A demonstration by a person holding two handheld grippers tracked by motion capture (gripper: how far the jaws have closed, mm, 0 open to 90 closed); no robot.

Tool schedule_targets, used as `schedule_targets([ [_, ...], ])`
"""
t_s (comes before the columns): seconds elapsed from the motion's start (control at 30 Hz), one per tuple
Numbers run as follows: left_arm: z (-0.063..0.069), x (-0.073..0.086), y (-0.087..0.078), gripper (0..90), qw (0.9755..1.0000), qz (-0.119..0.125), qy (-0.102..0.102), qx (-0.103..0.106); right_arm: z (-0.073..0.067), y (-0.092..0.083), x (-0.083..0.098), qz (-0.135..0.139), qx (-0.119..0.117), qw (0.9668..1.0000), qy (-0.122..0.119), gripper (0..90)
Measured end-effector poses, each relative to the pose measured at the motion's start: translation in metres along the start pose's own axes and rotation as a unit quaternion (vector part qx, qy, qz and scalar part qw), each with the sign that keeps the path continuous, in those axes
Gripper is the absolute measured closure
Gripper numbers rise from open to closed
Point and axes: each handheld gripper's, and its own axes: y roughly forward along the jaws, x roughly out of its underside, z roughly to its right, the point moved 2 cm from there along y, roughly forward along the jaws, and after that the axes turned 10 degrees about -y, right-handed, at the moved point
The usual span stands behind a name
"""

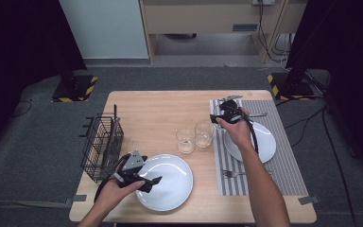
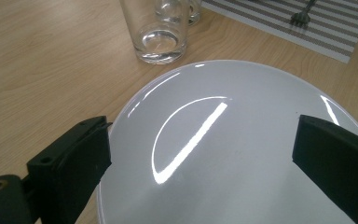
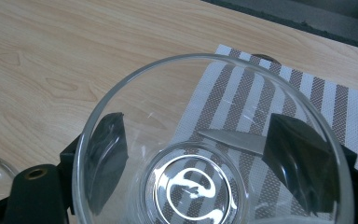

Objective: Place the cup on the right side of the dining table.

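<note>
My right gripper (image 3: 200, 140) is shut on a clear drinking glass (image 3: 121, 93), one black jaw against each side of it. I look down into the glass. It hangs over the far left corner of a striped placemat (image 3: 307, 102), with a knife (image 3: 233, 140) lying beneath. In the high view this gripper (image 1: 224, 105) is at the far right of the table. My left gripper (image 2: 200, 144) stands open, its jaws wide apart over the near part of a white plate (image 2: 242, 102). In the high view it (image 1: 147, 172) sits at the plate's (image 1: 170, 184) left side.
Two empty glasses (image 1: 185, 140) (image 1: 203, 134) stand mid-table, just beyond the plate. A second white plate (image 1: 264, 146) and a fork (image 1: 231, 174) lie on the placemat (image 1: 288, 175). A black wire basket (image 1: 101, 146) stands at the left edge.
</note>
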Motion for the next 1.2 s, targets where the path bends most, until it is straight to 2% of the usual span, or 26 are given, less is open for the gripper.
schedule_targets([
  [1.2,-0.0002,0.0003,0.0,3.7,1.0,0.001,-0.002,0.002,0.002,0.009,0.0039,-0.012,0.008,0.9999,-0.001,19.3],
])
